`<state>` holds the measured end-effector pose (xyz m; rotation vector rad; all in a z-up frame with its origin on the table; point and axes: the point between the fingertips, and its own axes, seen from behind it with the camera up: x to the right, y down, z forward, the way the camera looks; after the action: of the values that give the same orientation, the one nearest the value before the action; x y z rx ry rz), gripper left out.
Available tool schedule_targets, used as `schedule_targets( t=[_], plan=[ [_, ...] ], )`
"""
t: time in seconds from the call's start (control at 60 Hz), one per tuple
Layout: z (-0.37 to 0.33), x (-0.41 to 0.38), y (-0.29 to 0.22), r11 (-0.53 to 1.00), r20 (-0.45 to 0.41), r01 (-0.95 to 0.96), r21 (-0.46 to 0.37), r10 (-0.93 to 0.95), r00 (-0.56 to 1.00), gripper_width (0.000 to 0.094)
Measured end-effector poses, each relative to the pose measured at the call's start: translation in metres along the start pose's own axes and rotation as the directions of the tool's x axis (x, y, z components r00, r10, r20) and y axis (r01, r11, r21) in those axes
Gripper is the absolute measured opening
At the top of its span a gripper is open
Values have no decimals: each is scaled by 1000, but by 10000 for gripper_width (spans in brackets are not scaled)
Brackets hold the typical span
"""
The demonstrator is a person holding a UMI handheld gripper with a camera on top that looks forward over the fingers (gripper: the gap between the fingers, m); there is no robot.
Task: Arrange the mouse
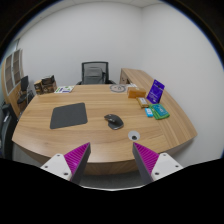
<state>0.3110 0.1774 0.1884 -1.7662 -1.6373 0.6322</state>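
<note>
Mouse [113, 121] sits on desk [90, 140] ahead of the fingers [110, 160], beside dark mousepad [68, 116]; fingers spread wide, holding nothing.

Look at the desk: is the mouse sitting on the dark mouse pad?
No. The mouse rests on bare wood to the side of the mouse pad, beyond the open fingers of the hand-held gripper.

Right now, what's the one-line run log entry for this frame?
gripper: open, empty | mouse: on desk, beyond fingers, untouched | mouse pad: beside mouse, apart | stage: approach
</note>
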Motion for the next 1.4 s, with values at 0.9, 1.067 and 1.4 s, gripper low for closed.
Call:
schedule_targets(
  t=[0.9, 1.067, 1.4],
  plan=[
    [274, 28, -35, 994, 108, 99, -49, -94, 990, 859],
    [305, 25, -33, 993, 126, 99, -67, -90, 988, 860],
    [350, 27, -43, 995, 140, 44, -92, -31, 990, 863]
  ],
)
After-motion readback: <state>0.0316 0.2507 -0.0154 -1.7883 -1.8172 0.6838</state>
